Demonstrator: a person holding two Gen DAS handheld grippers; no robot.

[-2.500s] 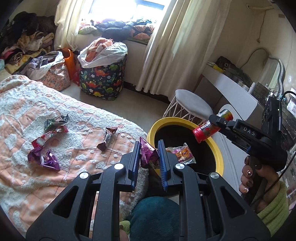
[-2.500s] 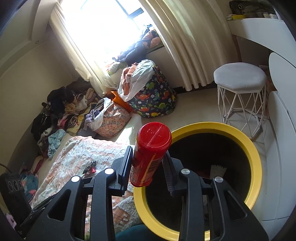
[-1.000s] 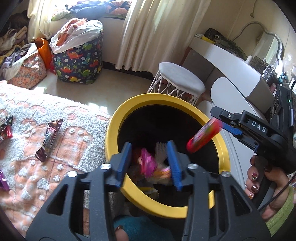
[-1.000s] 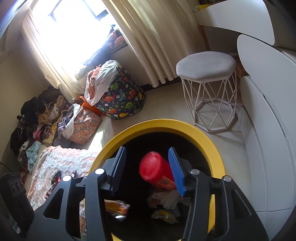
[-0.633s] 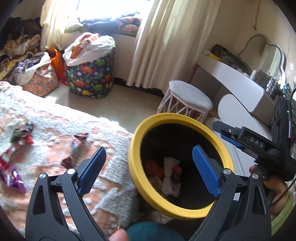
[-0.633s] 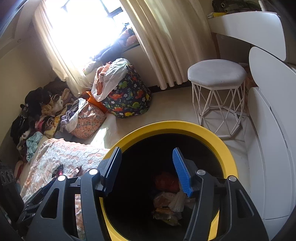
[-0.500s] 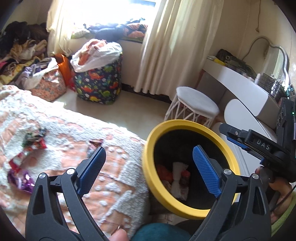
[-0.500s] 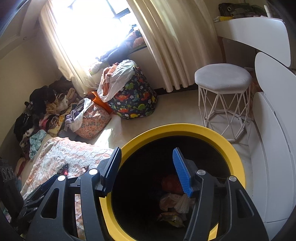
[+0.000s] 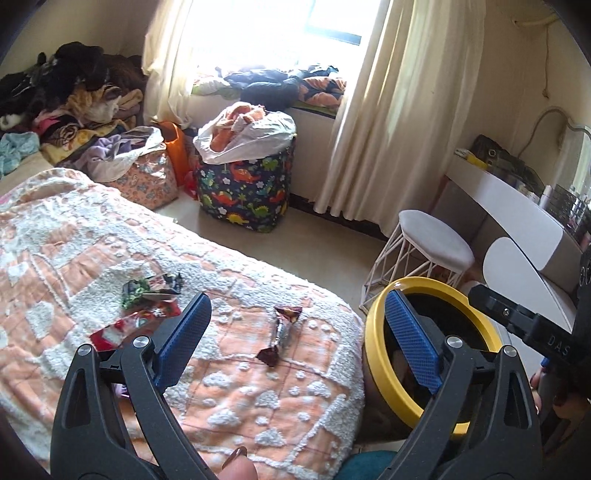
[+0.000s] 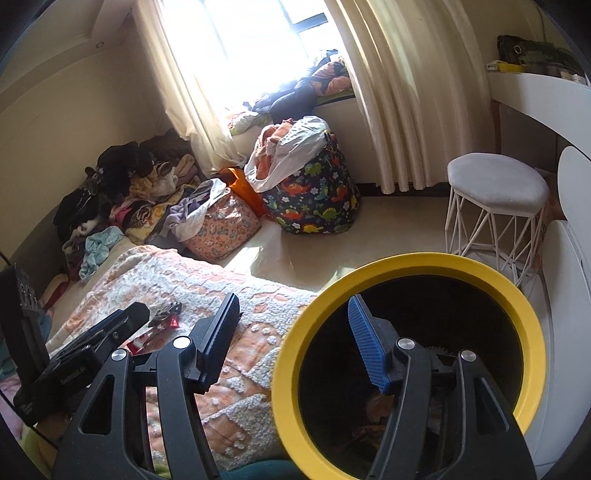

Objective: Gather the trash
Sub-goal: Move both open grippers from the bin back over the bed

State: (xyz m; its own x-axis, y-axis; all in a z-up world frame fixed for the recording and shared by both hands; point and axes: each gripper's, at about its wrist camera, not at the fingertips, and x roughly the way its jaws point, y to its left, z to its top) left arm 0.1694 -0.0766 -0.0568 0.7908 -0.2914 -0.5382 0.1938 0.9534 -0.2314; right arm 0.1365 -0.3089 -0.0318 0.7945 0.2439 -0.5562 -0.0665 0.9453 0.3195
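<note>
We see a bright window (image 9: 273, 22) flooding the room with daylight, cream curtains (image 9: 399, 122) hanging at both its sides. Below the window stands a dinosaur-print laundry bag (image 9: 245, 188) on the pale floor (image 9: 325, 240). Right of the window are a white wire-legged stool (image 9: 430, 243) and a white curved desk (image 9: 509, 199). Left of it, clothes (image 9: 70, 96) pile against the beige wall (image 10: 74, 92).

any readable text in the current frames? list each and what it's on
"DAS" – white letters on the black body of the right gripper, seen from the left wrist view.
Faint grey print on the black body of the left gripper, in the right wrist view: too small and blurred to read.
Wrappers on the bedspread: printing visible, not legible.
Nothing else readable.
</note>
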